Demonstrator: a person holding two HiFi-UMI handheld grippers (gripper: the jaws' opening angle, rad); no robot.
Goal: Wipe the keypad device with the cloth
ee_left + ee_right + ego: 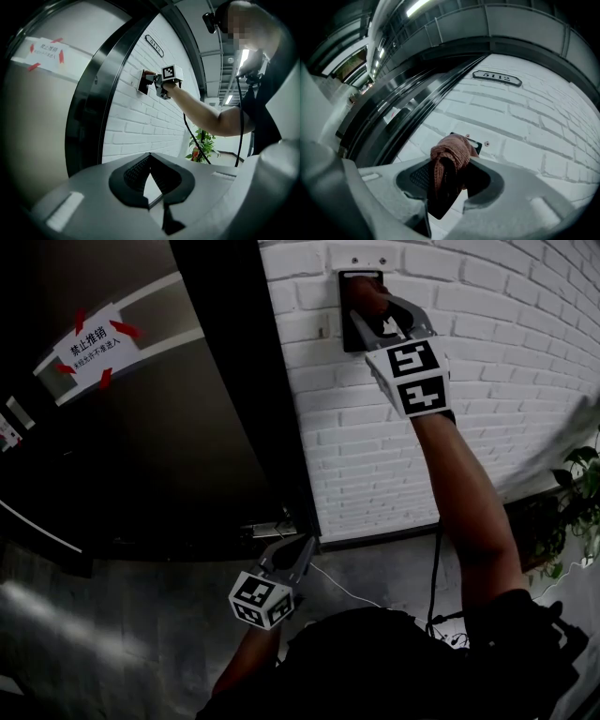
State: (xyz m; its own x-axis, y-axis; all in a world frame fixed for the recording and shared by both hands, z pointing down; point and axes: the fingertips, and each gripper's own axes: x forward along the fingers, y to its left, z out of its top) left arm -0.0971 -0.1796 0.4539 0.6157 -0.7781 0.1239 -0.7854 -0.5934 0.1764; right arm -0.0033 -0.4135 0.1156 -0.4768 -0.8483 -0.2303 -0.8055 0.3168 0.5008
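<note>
White brick wall bears the keypad device, with the cloth clamped between the right gripper fingers against it; left gripper fingers closed on nothing.

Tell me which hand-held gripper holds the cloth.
The right hand-held gripper, raised at the keypad device, clamps the brown cloth; the left hand-held gripper hangs low, shut on nothing.
</note>
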